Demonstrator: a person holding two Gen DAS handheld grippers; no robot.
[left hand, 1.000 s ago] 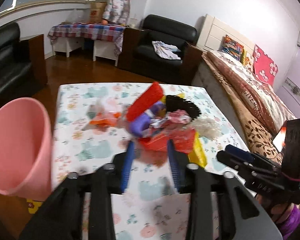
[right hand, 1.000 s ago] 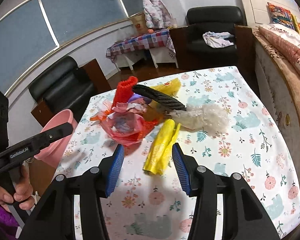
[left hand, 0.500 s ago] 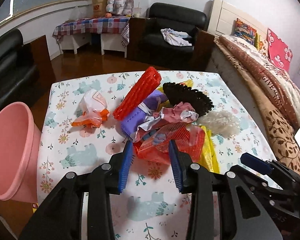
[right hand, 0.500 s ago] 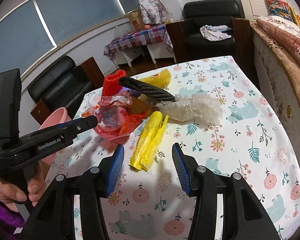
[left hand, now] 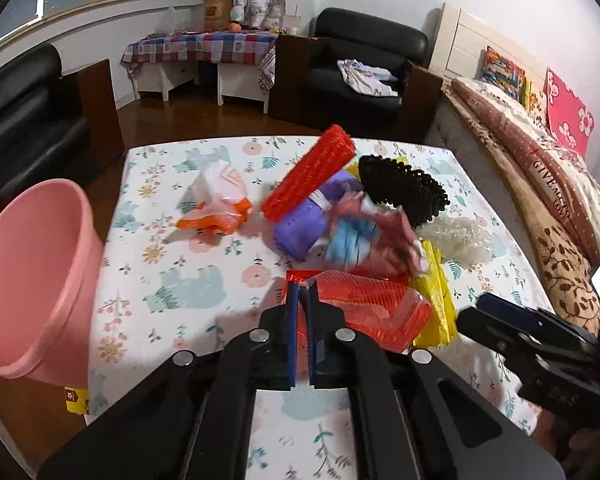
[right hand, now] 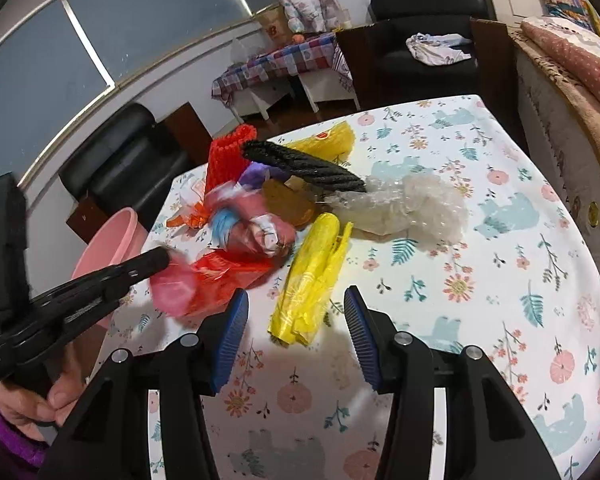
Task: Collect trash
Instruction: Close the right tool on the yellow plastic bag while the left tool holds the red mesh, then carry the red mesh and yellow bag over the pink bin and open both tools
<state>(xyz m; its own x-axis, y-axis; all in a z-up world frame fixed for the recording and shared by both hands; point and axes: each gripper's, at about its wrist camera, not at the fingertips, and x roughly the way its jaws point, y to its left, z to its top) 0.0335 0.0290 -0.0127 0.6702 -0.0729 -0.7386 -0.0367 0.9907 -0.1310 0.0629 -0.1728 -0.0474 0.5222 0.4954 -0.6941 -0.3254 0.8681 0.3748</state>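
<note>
One left gripper pinching one red bag; one pink bucket

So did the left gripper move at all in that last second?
Yes. The left gripper came forward to the pile on the floral tablecloth, and its fingers have just been closing, now shut on the red mesh bag.

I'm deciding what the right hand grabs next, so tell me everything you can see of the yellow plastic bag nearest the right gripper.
The yellow plastic bag is thin, glossy, crinkled film, bunched into a long loose roll lying flat on the floral tablecloth. Its near end points between the open fingers of the right gripper, which is not touching it. Its far end reaches the trash pile, beside the red net bag.
</note>
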